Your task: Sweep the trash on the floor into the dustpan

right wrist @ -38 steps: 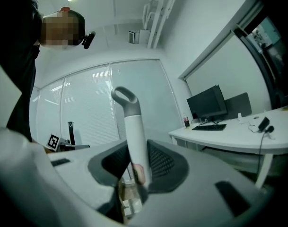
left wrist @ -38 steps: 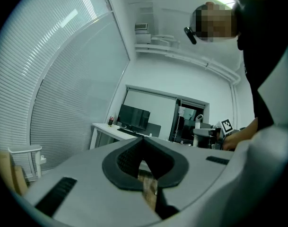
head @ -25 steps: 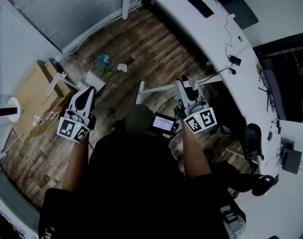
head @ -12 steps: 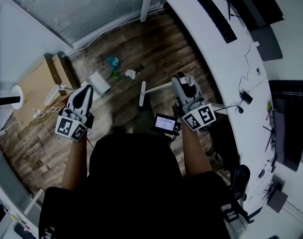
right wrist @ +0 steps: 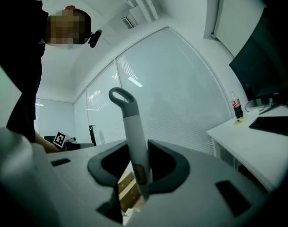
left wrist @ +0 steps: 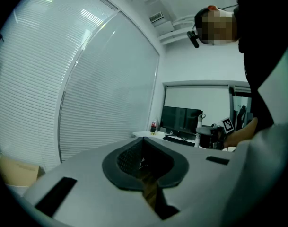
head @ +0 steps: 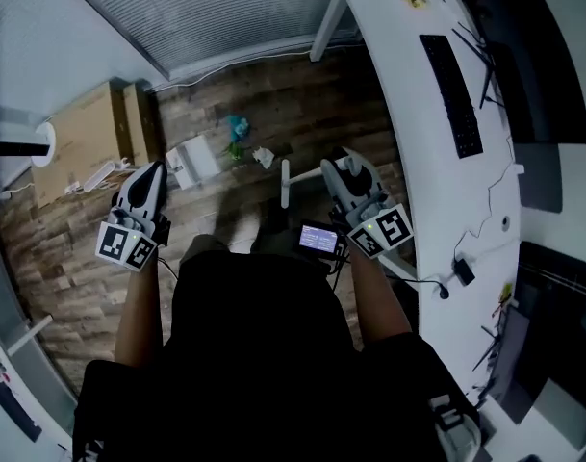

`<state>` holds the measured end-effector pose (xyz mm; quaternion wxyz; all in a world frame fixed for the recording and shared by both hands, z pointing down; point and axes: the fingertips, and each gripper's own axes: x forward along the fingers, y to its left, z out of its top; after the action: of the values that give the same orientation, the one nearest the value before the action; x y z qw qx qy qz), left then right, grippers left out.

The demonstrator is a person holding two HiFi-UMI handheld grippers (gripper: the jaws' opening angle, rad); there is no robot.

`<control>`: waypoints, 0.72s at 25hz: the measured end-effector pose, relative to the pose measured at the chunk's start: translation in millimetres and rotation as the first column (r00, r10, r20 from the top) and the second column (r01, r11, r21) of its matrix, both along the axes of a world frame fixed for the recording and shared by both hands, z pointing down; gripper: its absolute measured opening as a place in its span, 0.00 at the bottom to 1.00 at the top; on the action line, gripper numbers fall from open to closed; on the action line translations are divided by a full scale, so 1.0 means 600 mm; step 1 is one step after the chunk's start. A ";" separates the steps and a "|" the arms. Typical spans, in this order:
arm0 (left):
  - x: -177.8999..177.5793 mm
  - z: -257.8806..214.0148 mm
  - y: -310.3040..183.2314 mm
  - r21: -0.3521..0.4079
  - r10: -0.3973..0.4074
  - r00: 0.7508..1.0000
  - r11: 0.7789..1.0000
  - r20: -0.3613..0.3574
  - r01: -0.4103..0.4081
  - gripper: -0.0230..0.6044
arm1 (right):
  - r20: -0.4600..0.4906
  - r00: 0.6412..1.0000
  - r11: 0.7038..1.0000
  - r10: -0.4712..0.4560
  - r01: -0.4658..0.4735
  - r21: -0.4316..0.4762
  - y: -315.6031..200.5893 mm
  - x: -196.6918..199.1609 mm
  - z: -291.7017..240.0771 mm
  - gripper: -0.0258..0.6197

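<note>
Wooden floor [head: 302,104] between cardboard box [head: 86,133] edge and white desk [head: 403,162] edge.

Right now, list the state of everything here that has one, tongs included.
Left tongs: shut, empty.
Right tongs: shut on the broom handle.
Broom: held, head down.
Dustpan: on the floor, unheld.
Teal scrap: on the floor, outside the dustpan.
White paper wad: on the floor, outside the dustpan.
</note>
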<state>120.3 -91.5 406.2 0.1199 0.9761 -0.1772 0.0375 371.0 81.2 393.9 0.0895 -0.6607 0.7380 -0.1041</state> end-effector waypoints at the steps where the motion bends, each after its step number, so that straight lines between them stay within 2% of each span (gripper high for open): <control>1: -0.001 -0.001 -0.008 0.002 -0.021 1.000 1.000 0.003 0.021 0.03 | 0.000 1.000 1.000 -0.016 0.016 0.002 -0.013 0.010 0.002 0.20; 8: -0.041 -0.002 -0.071 0.029 -0.120 0.991 0.993 0.064 0.119 0.03 | -0.010 0.997 0.997 -0.081 0.081 -0.010 -0.098 0.075 0.011 0.20; 18: -0.129 0.003 -0.225 0.126 -0.093 0.968 0.990 0.235 0.065 0.03 | -0.111 0.985 0.989 -0.134 0.126 -0.072 -0.228 0.111 0.026 0.20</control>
<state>42.8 -226.3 408.1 0.0416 0.9619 -0.2310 0.1401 437.6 -55.3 409.8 0.0183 -0.6186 0.7797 -0.0951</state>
